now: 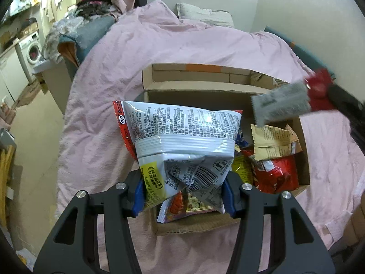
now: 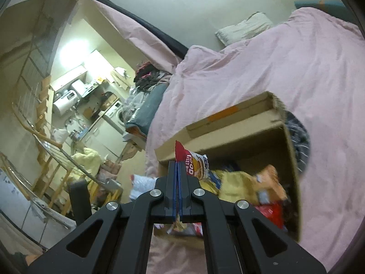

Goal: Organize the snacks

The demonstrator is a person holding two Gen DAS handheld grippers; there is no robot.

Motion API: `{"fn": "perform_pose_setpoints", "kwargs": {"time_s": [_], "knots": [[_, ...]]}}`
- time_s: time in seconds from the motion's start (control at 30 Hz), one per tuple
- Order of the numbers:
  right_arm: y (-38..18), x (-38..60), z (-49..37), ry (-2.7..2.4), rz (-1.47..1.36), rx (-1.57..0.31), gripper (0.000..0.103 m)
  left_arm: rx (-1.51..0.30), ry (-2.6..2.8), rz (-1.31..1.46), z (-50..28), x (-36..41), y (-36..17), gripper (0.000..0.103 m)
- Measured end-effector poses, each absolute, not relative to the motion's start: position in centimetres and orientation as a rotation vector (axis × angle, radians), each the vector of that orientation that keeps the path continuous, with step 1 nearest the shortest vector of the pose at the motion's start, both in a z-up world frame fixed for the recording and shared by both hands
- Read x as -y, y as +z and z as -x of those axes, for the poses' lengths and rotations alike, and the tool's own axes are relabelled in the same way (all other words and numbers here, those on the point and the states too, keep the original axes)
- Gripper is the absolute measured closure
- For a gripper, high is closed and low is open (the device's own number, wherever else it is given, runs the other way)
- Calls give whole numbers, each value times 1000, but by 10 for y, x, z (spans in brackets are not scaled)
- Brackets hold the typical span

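One box [image 1: 200, 86] sits open on one pink duvet [image 1: 173, 45]. Two snack packs are held up: one white bag [image 1: 182, 132] and one red-topped packet [image 2: 194, 162]. Inside the box at least four more packs show. One pillow [image 1: 205, 16] and one washing machine [image 1: 33, 50] appear.

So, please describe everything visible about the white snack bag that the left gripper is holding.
The white snack bag is a glossy, crinkled plastic pouch shown from its back: dense black print, a barcode, a yellow label, a red-orange edge, a ribbed seam across the middle. The left gripper clamps its crumpled lower end between blue-padded jaws, holding it above the open cardboard box.
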State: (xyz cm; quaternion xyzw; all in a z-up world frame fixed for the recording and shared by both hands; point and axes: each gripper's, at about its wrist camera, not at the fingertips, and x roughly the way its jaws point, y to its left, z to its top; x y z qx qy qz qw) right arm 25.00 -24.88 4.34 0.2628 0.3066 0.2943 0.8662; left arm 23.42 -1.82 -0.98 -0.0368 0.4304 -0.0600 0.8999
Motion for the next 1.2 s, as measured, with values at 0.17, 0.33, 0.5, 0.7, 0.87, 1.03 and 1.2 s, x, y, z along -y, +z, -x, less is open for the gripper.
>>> {"fn": "perform_pose_setpoints", "kwargs": {"time_s": [0.17, 0.33, 0.5, 0.7, 0.87, 1.03, 1.2], "knots": [[17, 228, -269, 596, -538, -726, 102, -931, -144, 116, -242, 16, -21, 53], [-26, 214, -278, 504, -453, -932, 102, -964, -142, 73, -246, 27, -28, 52], [-28, 223, -276, 495, -478, -949, 102, -994, -152, 55, -248, 35, -36, 51], [-31, 224, -273, 473, -443, -967, 96, -974, -96, 39, -247, 33, -36, 50], [-23, 220, -269, 480, -392, -944, 96, -973, -82, 91, -247, 26, -33, 36], [-8, 220, -262, 480, -339, -880, 63, -920, -89, 90, -242, 27, -24, 26], [4, 236, -259, 424, -362, -808, 0, -891, -120, 148, -239, 24, -13, 0]]}}
